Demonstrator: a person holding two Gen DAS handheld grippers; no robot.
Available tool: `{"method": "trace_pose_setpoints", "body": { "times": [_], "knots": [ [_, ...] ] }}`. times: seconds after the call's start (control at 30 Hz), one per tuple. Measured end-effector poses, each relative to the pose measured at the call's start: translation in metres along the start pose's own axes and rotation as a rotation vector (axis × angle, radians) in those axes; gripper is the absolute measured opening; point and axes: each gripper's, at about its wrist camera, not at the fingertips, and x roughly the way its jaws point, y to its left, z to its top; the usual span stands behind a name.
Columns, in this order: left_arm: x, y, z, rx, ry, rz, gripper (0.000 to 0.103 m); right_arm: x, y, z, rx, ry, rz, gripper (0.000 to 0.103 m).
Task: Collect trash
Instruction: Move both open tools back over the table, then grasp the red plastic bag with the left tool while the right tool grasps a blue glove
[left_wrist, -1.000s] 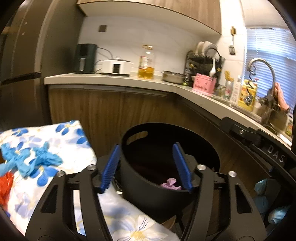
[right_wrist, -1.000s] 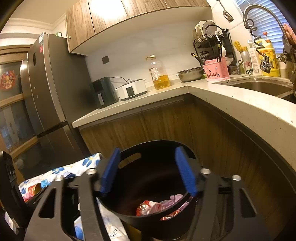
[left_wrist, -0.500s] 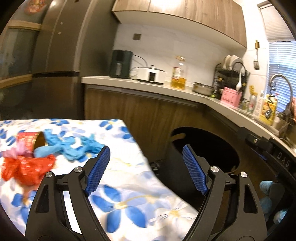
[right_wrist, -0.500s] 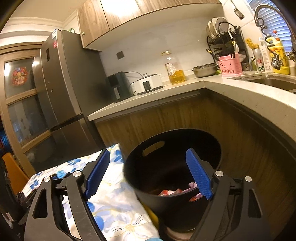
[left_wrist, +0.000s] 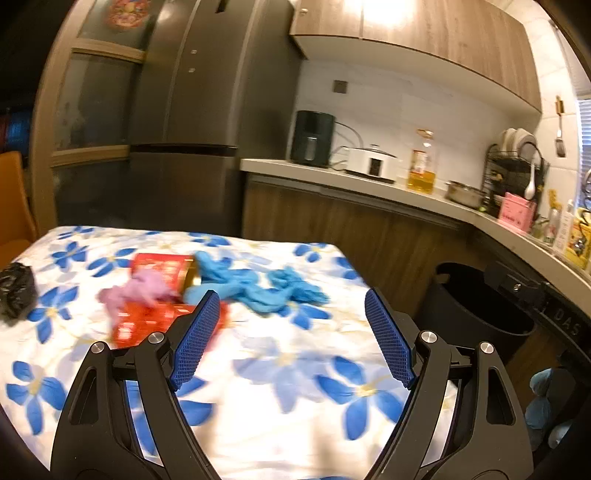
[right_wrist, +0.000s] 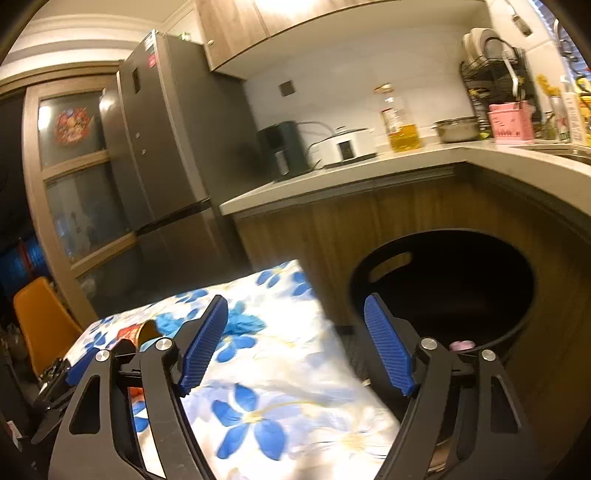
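The left tool (left_wrist: 291, 336) stands with its blue pads apart and nothing between them, over the flower-print tabletop (left_wrist: 295, 398). Ahead of it and to its left lies the trash: a blue glove (left_wrist: 258, 288) crumpled just beyond the left pad, touching a red can (left_wrist: 162, 271) on its side, a pink scrap (left_wrist: 140, 291) over a red wrapper (left_wrist: 147, 321), and, well off to the far left, a black crumpled bag (left_wrist: 16, 291). The black bin (left_wrist: 476, 310) sits off the tabletop's edge, ahead and to the right of this tool.

The right tool (right_wrist: 295, 343) is empty too; its jaws are closing, with only the tabletop's corner and the gap to the bin showing between them. The bin's open mouth lies just beyond its right pad, a bit of pink trash (right_wrist: 461, 345) low inside.
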Motion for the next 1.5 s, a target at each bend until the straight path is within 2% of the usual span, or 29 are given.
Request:
{"method": "trace_pose_setpoints", "body": {
  "times": [0.37,0.6,0.8,0.93,1.13,1.23,1.33,1.37,1.5],
  "knots": [
    [-0.018,0.069,0.002,-0.059,-0.021,0.097,0.079,0.078,0.062,-0.022,-0.066,0.110,0.044,0.058],
    [-0.023,0.097,0.004,-0.082,-0.035,0.125,0.079,0.128,0.093,-0.031,-0.120,0.154,0.035,0.053],
    [-0.020,0.107,0.005,-0.084,-0.042,0.131,0.079,0.169,0.102,-0.031,-0.128,0.189,-0.011,0.050],
    [-0.017,0.114,0.005,-0.084,-0.045,0.127,0.079,0.194,0.101,-0.033,-0.110,0.236,-0.050,0.044],
    [-0.014,0.123,0.003,-0.108,-0.043,0.124,0.079,0.220,0.100,-0.046,-0.121,0.326,-0.072,0.041],
    [-0.012,0.126,0.003,-0.119,-0.034,0.122,0.079,0.227,0.097,-0.050,-0.107,0.360,-0.071,0.033],
    [-0.011,0.126,0.002,-0.118,-0.028,0.121,0.079,0.230,0.096,-0.052,-0.097,0.381,-0.054,0.010],
    [-0.010,0.126,0.002,-0.113,-0.025,0.121,0.079,0.229,0.097,-0.051,-0.096,0.381,-0.047,0.006],
    [-0.009,0.121,0.000,-0.089,-0.016,0.116,0.079,0.216,0.095,-0.044,-0.079,0.325,-0.032,0.002]
  ]
}}
